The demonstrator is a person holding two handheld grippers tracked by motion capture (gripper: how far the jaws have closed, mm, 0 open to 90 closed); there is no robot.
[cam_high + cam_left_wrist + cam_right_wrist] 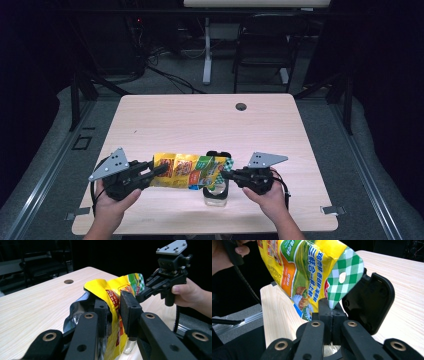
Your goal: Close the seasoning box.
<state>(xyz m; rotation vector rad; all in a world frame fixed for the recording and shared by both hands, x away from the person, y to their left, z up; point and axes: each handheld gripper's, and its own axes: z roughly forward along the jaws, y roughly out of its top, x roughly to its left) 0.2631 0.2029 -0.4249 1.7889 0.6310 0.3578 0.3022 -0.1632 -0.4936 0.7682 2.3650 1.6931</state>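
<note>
Yellow-and-green foil snack bag (192,171) hangs level between both grippers, long axis left-right, above clear container with black hinged lid (217,191); right gripper (226,174) clamped tight on checkered corner, left gripper (159,171) part-closed, pads straddling torn open end, contact unclear.

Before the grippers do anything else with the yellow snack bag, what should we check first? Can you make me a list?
1. Right gripper pinches the checked end of the snack bag: ok, jaws shut on it.
2. Left gripper has the bag's other end: cannot tell; the bag sits between its pads, but a firm squeeze isn't clear.
3. Bag is off the table: ok, it hangs between both grippers.
4. Clear container sits under the bag: ok in the high view.
5. Container's black lid is flipped open: ok.
6. Bag's end is open for pouring: cannot tell.
</note>
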